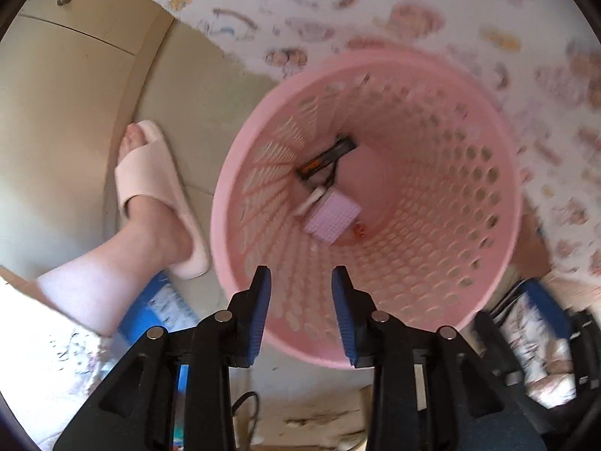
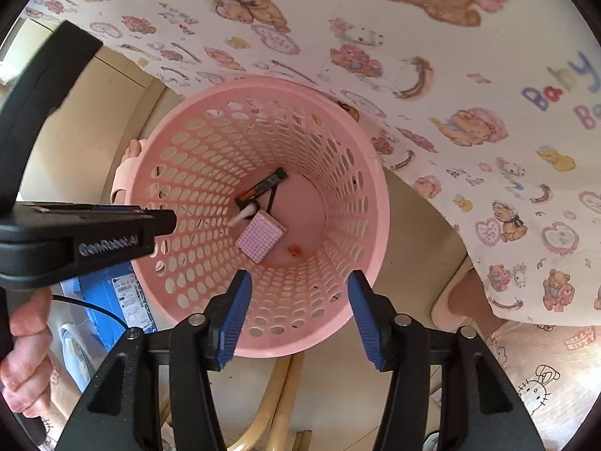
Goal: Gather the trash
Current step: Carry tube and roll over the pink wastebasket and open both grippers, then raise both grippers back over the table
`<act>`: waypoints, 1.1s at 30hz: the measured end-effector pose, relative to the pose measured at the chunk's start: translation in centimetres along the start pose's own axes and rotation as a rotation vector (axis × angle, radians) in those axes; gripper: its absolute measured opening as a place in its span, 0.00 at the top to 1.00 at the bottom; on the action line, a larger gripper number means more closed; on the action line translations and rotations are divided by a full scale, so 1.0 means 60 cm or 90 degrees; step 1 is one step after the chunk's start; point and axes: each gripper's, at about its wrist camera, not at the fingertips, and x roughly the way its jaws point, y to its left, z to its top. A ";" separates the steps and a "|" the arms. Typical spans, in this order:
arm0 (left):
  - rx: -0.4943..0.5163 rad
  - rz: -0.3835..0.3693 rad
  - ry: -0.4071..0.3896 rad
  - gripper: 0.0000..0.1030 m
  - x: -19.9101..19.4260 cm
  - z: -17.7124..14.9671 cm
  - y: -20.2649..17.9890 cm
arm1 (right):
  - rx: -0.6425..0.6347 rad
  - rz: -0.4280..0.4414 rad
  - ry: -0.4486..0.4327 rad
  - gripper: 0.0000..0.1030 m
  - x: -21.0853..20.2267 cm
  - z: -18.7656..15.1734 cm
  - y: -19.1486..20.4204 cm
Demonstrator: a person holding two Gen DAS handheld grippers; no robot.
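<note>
Bright daylight floods in, warm and soft. The left wrist view smears badly: the pink basket and the printed bedsheet streak with motion blur. The right wrist view holds crisp. Fisheye bending curves every edge, with black corners. The basket's holes throw dappled light inside.

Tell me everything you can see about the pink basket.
The pink basket is round, seemingly plastic, with walls full of oval holes and a solid bottom. It stands upright on the floor beside a patterned cloth. On its bottom lie a pink checked box, a dark wrapper and a small orange scrap.
</note>
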 end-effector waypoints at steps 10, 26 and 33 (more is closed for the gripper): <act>0.040 0.117 0.069 0.69 -0.038 -0.025 0.002 | -0.005 -0.016 -0.025 0.40 -0.035 0.001 0.002; 0.089 0.047 -0.020 0.65 -0.210 -0.001 0.003 | -0.039 -0.087 -0.074 0.40 -0.046 -0.021 0.016; 0.093 -0.044 -0.136 0.65 -0.304 -0.045 0.028 | -0.101 -0.079 -0.252 0.40 -0.181 -0.046 0.034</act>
